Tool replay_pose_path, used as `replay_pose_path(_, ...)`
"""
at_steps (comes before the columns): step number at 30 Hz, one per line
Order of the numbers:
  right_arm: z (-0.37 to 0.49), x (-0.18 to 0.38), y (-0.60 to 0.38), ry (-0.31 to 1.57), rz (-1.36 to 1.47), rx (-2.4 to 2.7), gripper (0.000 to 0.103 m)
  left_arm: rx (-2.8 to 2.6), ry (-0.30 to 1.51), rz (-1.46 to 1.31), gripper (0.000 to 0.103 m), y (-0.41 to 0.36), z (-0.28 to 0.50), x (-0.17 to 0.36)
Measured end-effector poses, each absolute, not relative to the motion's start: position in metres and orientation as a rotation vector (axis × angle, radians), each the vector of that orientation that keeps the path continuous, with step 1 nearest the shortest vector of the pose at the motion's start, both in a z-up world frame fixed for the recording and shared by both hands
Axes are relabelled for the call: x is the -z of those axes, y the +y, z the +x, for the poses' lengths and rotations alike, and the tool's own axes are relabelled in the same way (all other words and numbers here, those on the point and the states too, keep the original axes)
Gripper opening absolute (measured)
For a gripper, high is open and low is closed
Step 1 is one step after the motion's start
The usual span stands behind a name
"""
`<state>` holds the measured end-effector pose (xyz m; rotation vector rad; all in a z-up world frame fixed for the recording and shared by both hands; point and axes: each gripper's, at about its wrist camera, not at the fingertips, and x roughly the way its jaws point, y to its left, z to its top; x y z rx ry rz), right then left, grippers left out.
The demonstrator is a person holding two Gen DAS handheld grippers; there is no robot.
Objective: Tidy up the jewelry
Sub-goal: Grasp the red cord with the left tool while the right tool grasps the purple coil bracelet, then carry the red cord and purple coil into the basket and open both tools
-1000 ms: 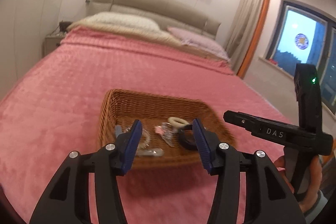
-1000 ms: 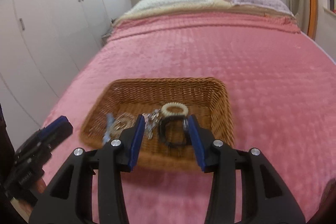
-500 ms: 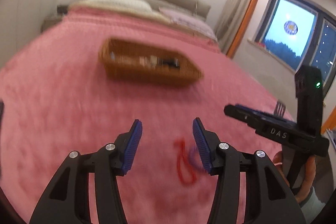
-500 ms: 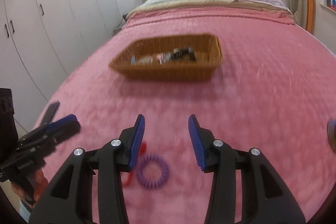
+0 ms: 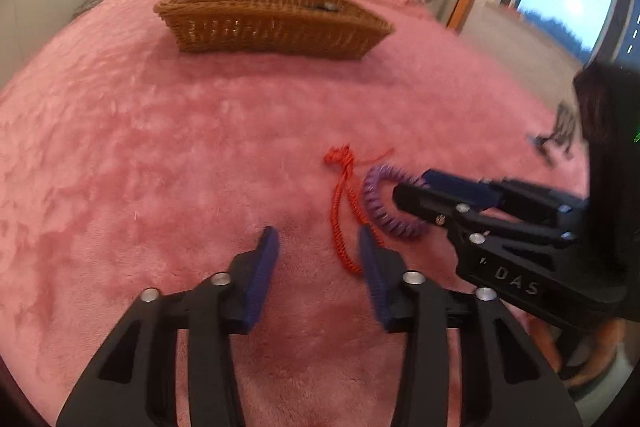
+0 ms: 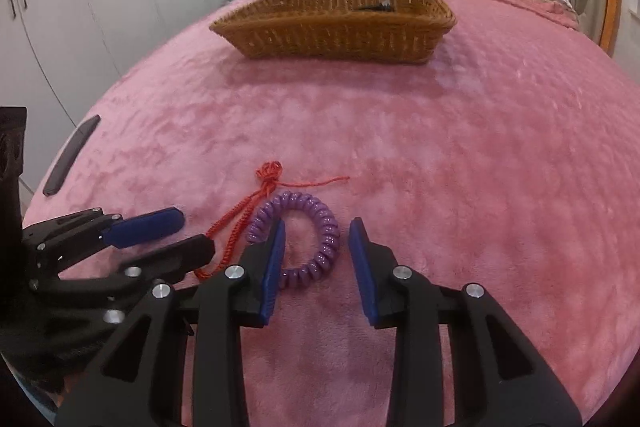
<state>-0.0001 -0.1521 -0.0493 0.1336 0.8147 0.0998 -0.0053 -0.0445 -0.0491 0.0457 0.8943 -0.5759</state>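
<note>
Looks like this one's partway through. The wicker basket (image 6: 332,27) sits up at 12 o'clock on the pink blanket (image 6: 440,147), and something dark pokes over its rim, so I'd guess some pieces are already stashed, though from this low angle I can't really see inside.

Still loose on the bed: a purple coil bracelet (image 6: 320,231) and a red braided cord (image 6: 240,223) lying just to its 9 o'clock side, touching or nearly so.

The right gripper (image 6: 318,267) has its jaws spread apart, straddling the near right part of the purple coil, nothing clamped yet. The left gripper (image 5: 316,267) is spread wide too, empty, with the cord's lower end right by its right-hand finger.

So what's left: grab both pieces and carry them to the basket.
</note>
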Motion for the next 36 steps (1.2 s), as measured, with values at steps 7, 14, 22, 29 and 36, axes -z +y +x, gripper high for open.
replay_pose_path(7,-0.002,0.050,-0.156,0.808,0.126,-0.057,0.010,0.515,0.877,0.123,0.003,-0.053,-0.010,0.050)
replay_pose_path(14,-0.006,0.048,-0.175,0.795,0.158,0.038,0.010,0.393,0.858,0.044,0.003,-0.023,-0.005,0.043)
replay_pose_path(22,-0.005,0.054,-0.194,0.811,0.283,-0.027,0.013,0.401,0.864,-0.008,0.013,-0.006,-0.001,0.044)
replay_pose_path(29,-0.001,0.055,-0.190,0.816,0.259,-0.032,0.015,0.377,0.863,0.058,0.022,-0.021,0.003,0.046)
replay_pose_path(36,-0.006,0.050,-0.172,0.789,0.160,-0.011,0.010,0.381,0.827,0.073,0.002,-0.020,-0.002,0.042)
